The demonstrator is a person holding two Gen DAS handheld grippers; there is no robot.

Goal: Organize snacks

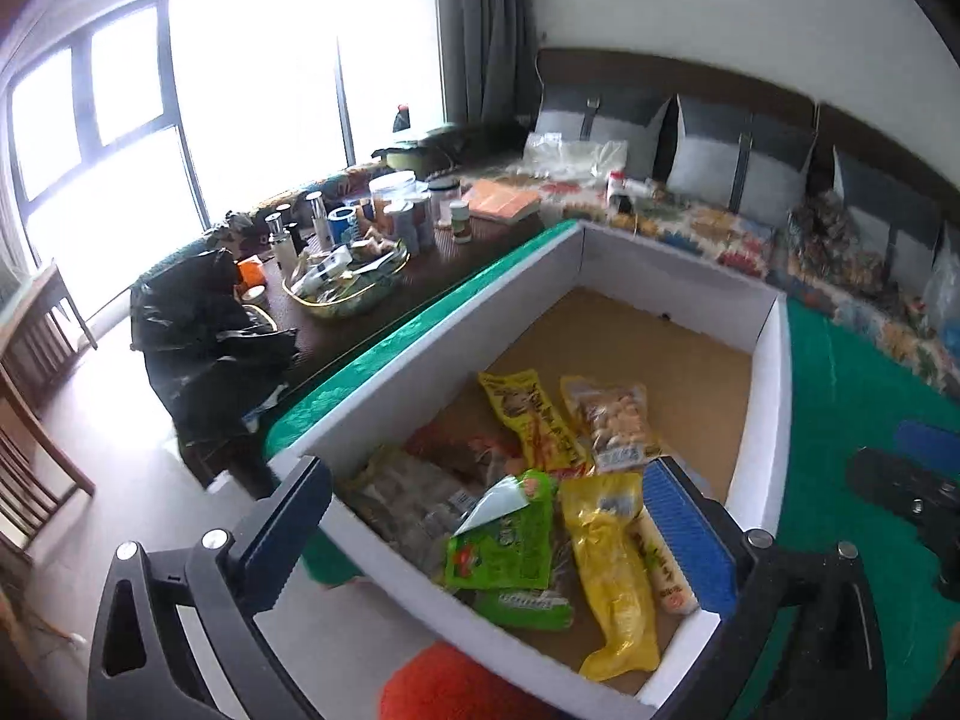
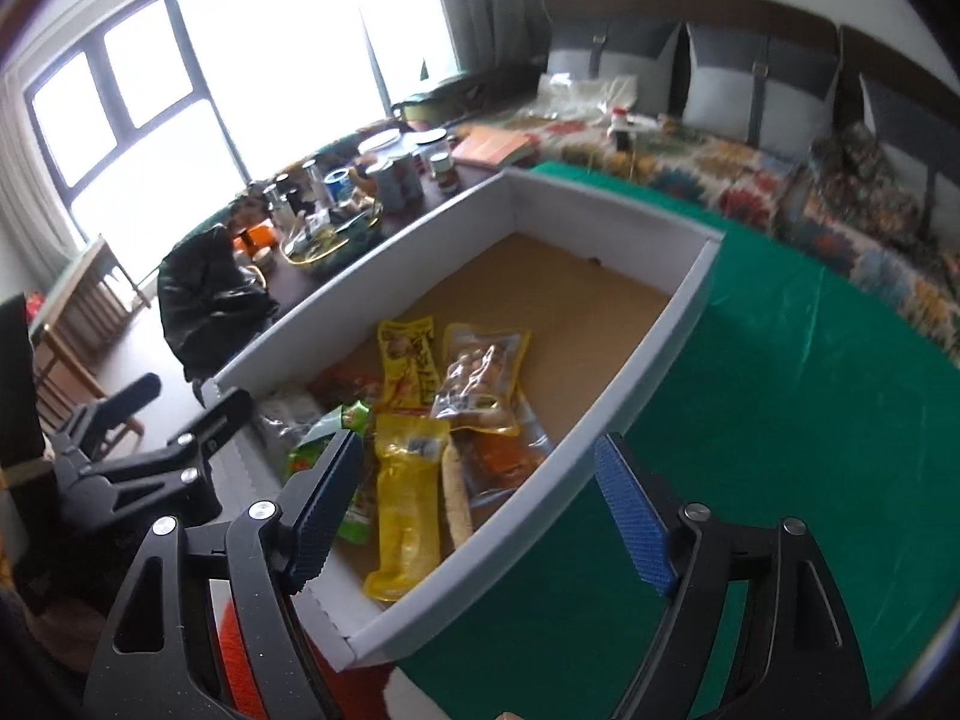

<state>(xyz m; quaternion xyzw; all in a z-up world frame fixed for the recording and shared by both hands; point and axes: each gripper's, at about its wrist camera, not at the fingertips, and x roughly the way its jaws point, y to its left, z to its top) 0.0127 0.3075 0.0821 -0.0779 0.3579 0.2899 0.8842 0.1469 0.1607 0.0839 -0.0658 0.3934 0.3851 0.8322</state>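
My left tool (image 1: 486,531) and right tool (image 2: 480,516) both hang released over the white-walled cardboard box (image 1: 432,324) on the green-covered worktop (image 1: 840,396), nothing between the fingers of either. The snack packets lie bunched at the box's near end, its far half bare brown floor. Two packets lie side by side with their long axes running up the box toward its far wall: the yellow printed packet (image 1: 534,420) and the clear packet of pale round snacks (image 1: 612,426). Nearer me, the plain yellow pouch (image 1: 612,570) also lies lengthwise, its narrow tail pointing at the near wall; the green packet (image 1: 504,540) lies beside it, one corner turned up.

The left wrist view alone shows a long pale stick snack (image 1: 666,564) running beside the left tool's blue finger pad (image 1: 690,540) and clearly shows the greyish packets (image 1: 408,492) at the box's left. The right wrist view alone shows an orange-brown packet (image 2: 504,456) against the right wall, and my left tool seen from outside, at the box's near left corner.
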